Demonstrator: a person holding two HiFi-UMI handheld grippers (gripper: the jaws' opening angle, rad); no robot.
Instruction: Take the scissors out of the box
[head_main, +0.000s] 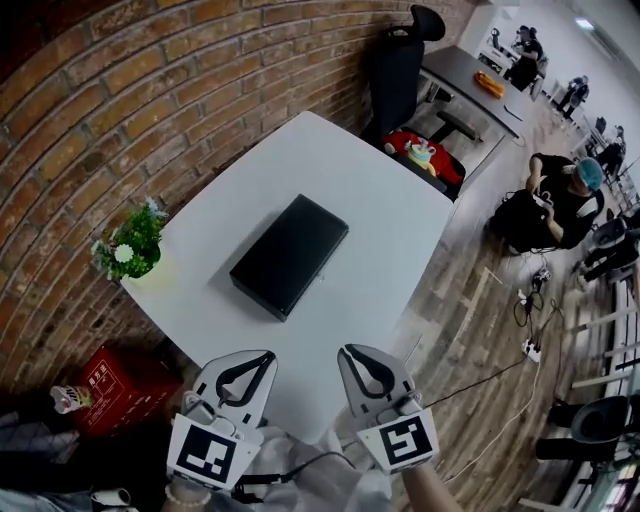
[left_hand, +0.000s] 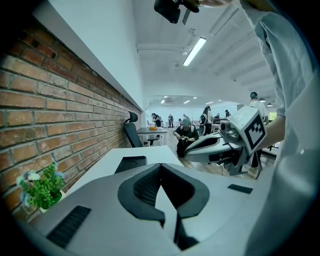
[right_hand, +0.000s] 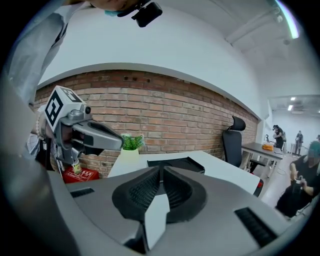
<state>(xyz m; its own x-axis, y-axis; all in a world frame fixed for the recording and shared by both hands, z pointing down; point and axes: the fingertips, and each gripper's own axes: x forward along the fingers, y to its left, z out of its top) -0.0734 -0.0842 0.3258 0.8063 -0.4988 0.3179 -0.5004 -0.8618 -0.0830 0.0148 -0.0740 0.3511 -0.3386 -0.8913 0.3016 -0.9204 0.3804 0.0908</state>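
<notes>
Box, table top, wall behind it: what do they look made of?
Box: matte black, probably plastic or coated card. The lid is flat with crisp edges and almost no glare. I can't tell which of the two.
Table top: smooth white, likely laminate or painted board. The colour is even, with no grain.
Wall: bare red-brown brick, rough, with visible mortar lines.

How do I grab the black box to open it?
The box lies flat and closed, and its top looks too broad for the jaws to span. Pinch the thin upper edge at the short end nearest you, coming in low from your side. The pictures don't show which side opens, so lift gently and try another edge if it resists.
</notes>
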